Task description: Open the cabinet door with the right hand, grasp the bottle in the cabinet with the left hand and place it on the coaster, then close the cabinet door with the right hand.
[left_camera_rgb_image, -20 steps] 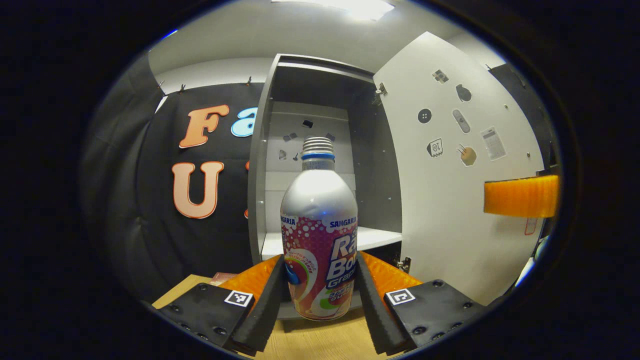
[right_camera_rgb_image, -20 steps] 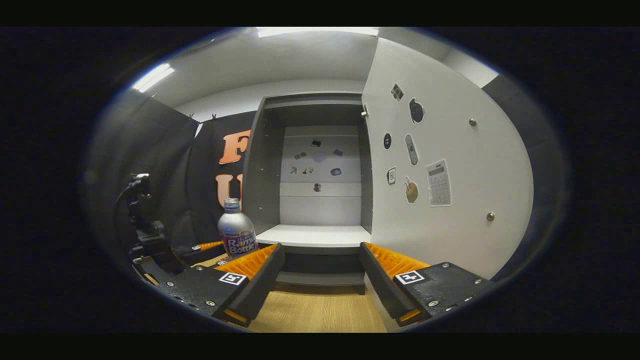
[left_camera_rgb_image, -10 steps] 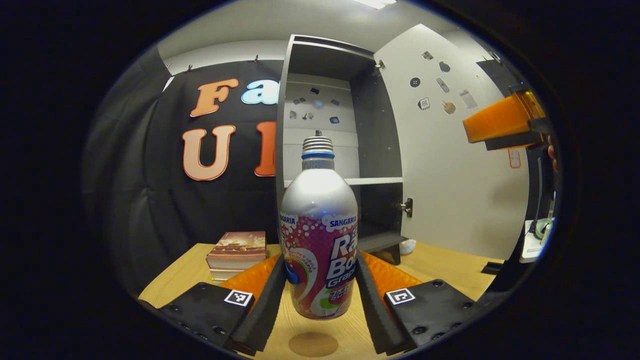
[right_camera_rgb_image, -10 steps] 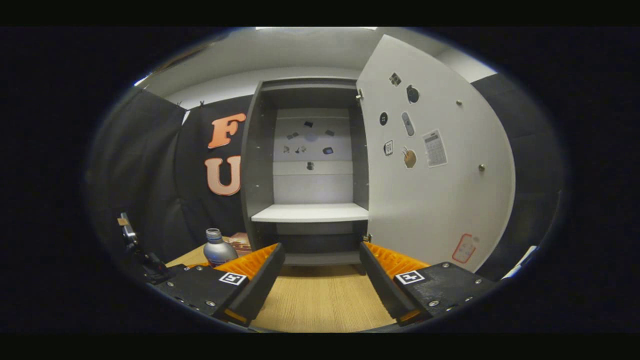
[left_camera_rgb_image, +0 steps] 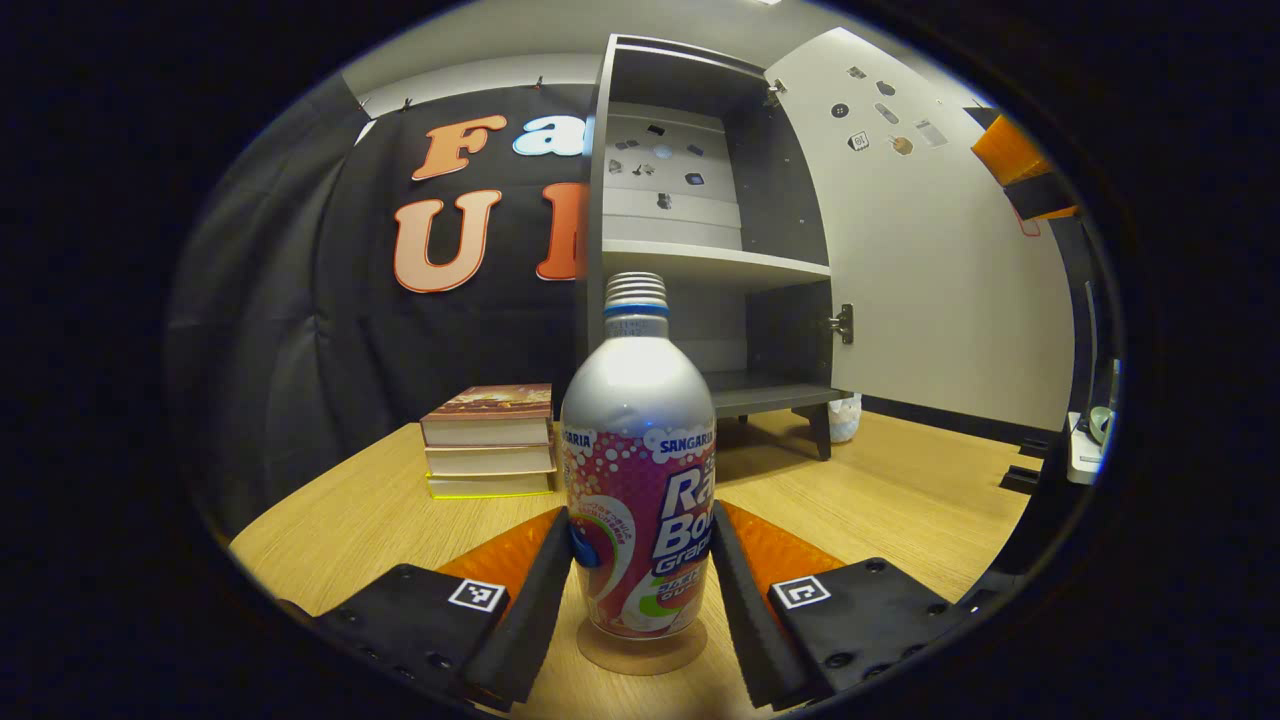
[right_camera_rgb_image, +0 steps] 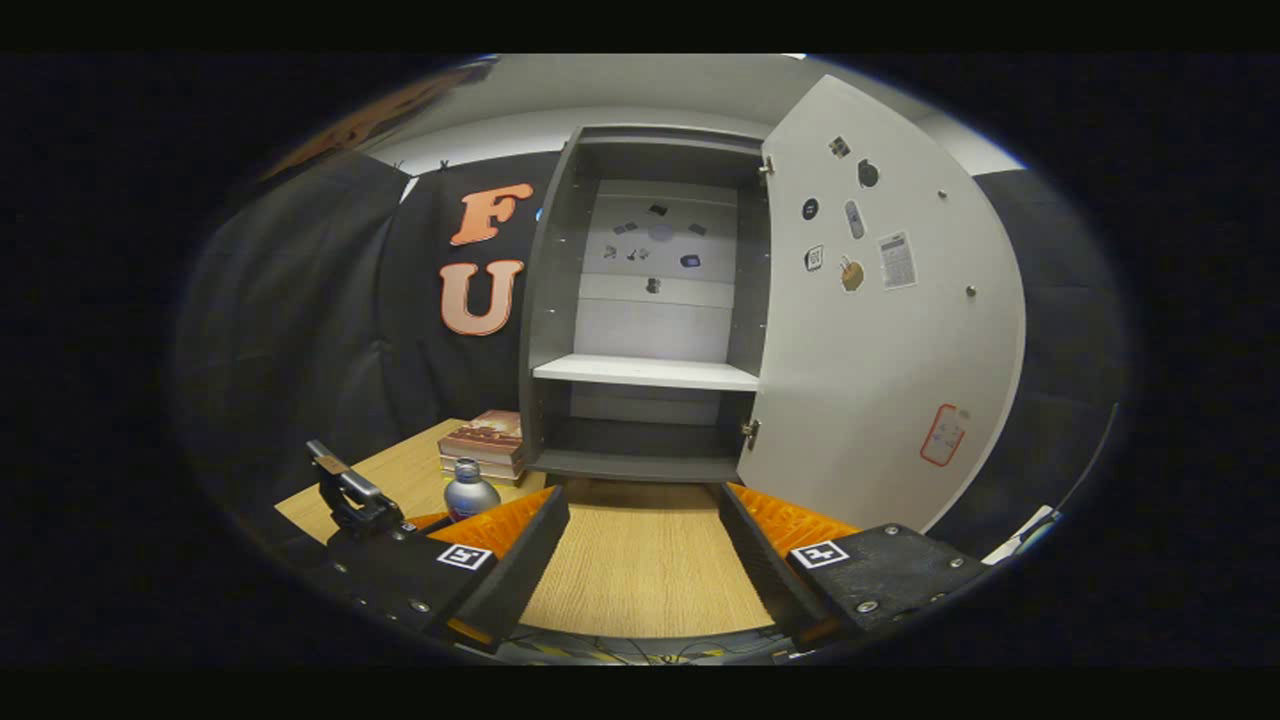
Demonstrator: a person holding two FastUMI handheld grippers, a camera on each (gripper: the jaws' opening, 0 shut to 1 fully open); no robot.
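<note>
One bottle [left_camera_rgb_image: 638, 470], clamped between both fingers of the left tool [left_camera_rgb_image: 640, 590], now sits over the round coaster [left_camera_rgb_image: 640, 645] on the tabletop [left_camera_rgb_image: 900, 500]; base looks at or just touching the coaster, can't confirm full contact from the left gripper view. Half a second ago the coaster was a disc well below the bottle's base and the bottle hung in the air, a second ago it was just out in front of the shelf, so the carry-and-lower is basically done. My read: placement step is nearly finished, what's left is release, then door. Bottle stands upright, long axis vertical, threaded neck up, label facing the camera, no visible tilt. Book stack [left_camera_rgb_image: 490, 440] lies to the left on the tabletop, apart from the bottle. Cabinet [left_camera_rgb_image: 690, 200] stands behind, shelf bare, door [right_camera_rgb_image: 880, 330] swung wide open to the right. Right tool [right_camera_rgb_image: 640, 545] has its fingers spread with nothing between them, held back from the cabinet and facing its opening; it has dropped relative to the cabinet over the last second. In the right gripper view the bottle's top shows low left, near the books.
</note>
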